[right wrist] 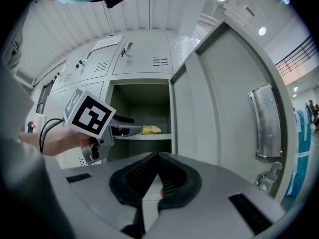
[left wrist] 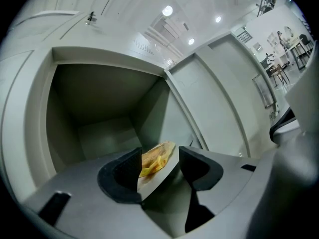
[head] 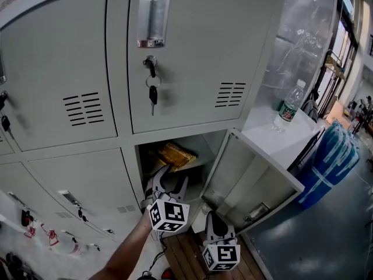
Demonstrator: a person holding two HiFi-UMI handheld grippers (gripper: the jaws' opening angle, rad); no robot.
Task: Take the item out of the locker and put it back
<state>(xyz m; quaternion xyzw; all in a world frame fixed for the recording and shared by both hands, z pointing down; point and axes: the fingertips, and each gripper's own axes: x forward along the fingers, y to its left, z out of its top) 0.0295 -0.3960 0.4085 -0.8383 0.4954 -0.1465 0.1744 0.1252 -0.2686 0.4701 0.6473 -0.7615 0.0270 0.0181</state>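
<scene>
A yellow-orange snack packet (head: 175, 154) lies on the shelf (head: 191, 167) inside the open lower locker. My left gripper (head: 172, 178) reaches into the locker mouth just in front of it. In the left gripper view its jaws (left wrist: 160, 166) stand wide apart; the packet (left wrist: 157, 158) rests on the shelf edge (left wrist: 162, 178) between and beyond the pads, untouched. My right gripper (head: 217, 223) hangs lower and to the right, outside the locker beside the door. Its jaws (right wrist: 157, 154) are shut with nothing in them. In the right gripper view I see the left gripper (right wrist: 128, 125) near the packet (right wrist: 150, 129).
The locker door (head: 250, 179) swings open to the right. A closed locker above has keys (head: 152, 91) hanging in its lock. A water bottle (head: 289, 105) stands on a white surface to the right, wrapped blue jugs (head: 329, 162) beyond. A wooden pallet (head: 180, 255) lies below.
</scene>
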